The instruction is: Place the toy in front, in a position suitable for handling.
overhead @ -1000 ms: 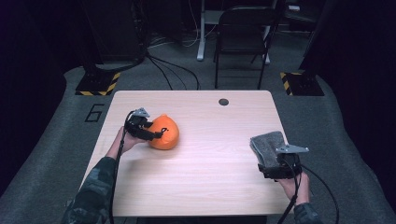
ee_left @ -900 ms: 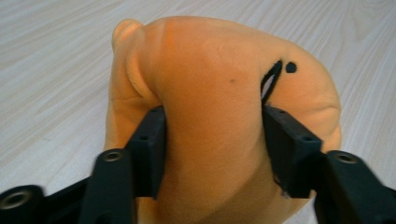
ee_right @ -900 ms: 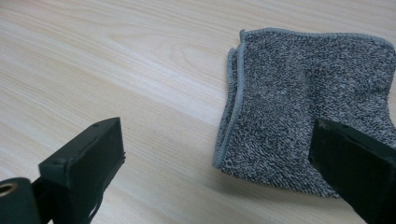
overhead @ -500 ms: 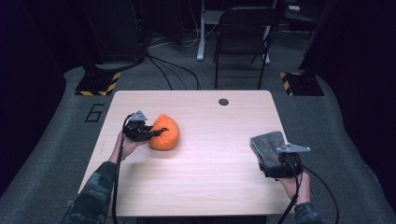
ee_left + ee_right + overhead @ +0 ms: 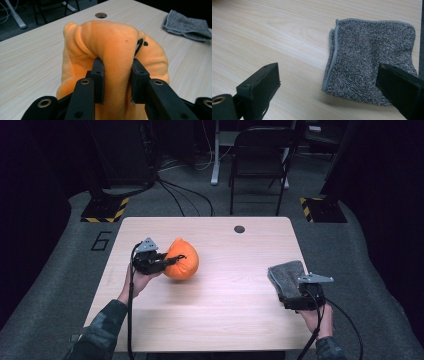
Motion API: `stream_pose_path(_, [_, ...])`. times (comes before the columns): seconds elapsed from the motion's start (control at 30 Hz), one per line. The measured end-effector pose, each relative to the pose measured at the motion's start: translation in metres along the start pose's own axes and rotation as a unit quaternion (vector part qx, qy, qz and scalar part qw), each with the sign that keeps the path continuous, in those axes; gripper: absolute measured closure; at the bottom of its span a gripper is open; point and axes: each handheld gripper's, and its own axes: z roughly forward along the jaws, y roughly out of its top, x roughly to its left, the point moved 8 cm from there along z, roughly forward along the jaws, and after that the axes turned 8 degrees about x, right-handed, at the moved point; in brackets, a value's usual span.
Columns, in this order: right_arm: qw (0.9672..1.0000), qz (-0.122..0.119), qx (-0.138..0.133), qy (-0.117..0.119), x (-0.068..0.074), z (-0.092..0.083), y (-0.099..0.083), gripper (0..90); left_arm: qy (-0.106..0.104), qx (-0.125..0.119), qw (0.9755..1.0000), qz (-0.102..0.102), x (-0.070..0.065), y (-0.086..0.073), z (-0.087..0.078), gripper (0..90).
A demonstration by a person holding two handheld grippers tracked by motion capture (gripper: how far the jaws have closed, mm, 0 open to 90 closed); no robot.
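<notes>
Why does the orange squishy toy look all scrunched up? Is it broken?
Not broken, as far as I can see. The left tool is pinching a fold of the orange plush toy, so it bulges and wrinkles there. The grey folded towel lies flat, and the right tool is open.

Orange plush toy (image 5: 112,50): soft short-pile fabric, matt, creased where left gripper (image 5: 117,75) pinches it (matt black plastic jaws). Grey towel (image 5: 372,60) ahead of right gripper (image 5: 332,87): rough looped terry, stitched hem. Table (image 5: 225,320): pale smooth wood-grain.
</notes>
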Motion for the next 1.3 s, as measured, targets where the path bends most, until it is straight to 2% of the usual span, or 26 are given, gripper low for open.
stream_pose_path(0.17, [1.0,0.001,0.001,-0.001,0.0,0.001,0.0,4.9,0.011,-0.02,0.9995,-0.02,-0.016,0.01,-0.011,69.4])
stream_pose_path(0.4, [1.0,-0.001,0.003,-0.002,0.002,0.001,0.0,5.2,0.031,-0.023,0.9984,-0.04,-0.033,0.01,-0.01,69.3])
stream_pose_path(0.47, [1.0,-0.004,0.004,-0.002,0.002,0.001,0.0,5.4,0.043,-0.028,0.9971,-0.057,-0.037,0.008,-0.009,69.3])
stream_pose_path(0.53, [1.0,-0.003,0.006,-0.003,0.002,0.002,-0.001,5.7,0.044,-0.033,0.9958,-0.074,-0.042,0.006,-0.007,69.3])
stream_pose_path(0.6, [0.9999,-0.005,0.008,-0.003,0.003,0.003,-0.002,5.7,0.054,-0.037,0.9946,-0.08,-0.046,0.003,-0.003,69.3])
stream_pose_path(0.77, [0.9999,-0.008,0.012,-0.003,0.004,0.005,-0.002,5.8,0.05,-0.046,0.992,-0.106,-0.06,0.001,0.009,69.1])
stream_pose_path(0.9, [0.9998,-0.011,0.014,-0.003,0.004,0.007,-0.003,5.7,0.058,-0.054,0.9903,-0.114,-0.071,0.005,0.02,68.4])
stream_pose_path(1.0, [0.9998,-0.01,0.017,-0.004,0.005,0.008,-0.003,5.7,0.053,-0.059,0.989,-0.125,-0.08,0.008,0.028,68.2])
stream_pose_path(1.1, [0.9998,-0.007,0.017,-0.002,0.006,0.009,-0.003,5.7,0.051,-0.052,0.99,-0.121,-0.092,0.011,0.04,67.9])
stream_pose_path(1.23, [0.9998,-0.008,0.016,0.001,0.007,0.011,-0.003,5.9,0.047,-0.056,0.9889,-0.129,-0.104,0.012,0.05,67.8])
stream_pose_path(1.3, [0.9998,-0.007,0.018,0.001,0.007,0.011,-0.004,5.9,0.04,-0.058,0.9864,-0.148,-0.109,0.009,0.054,67.7])
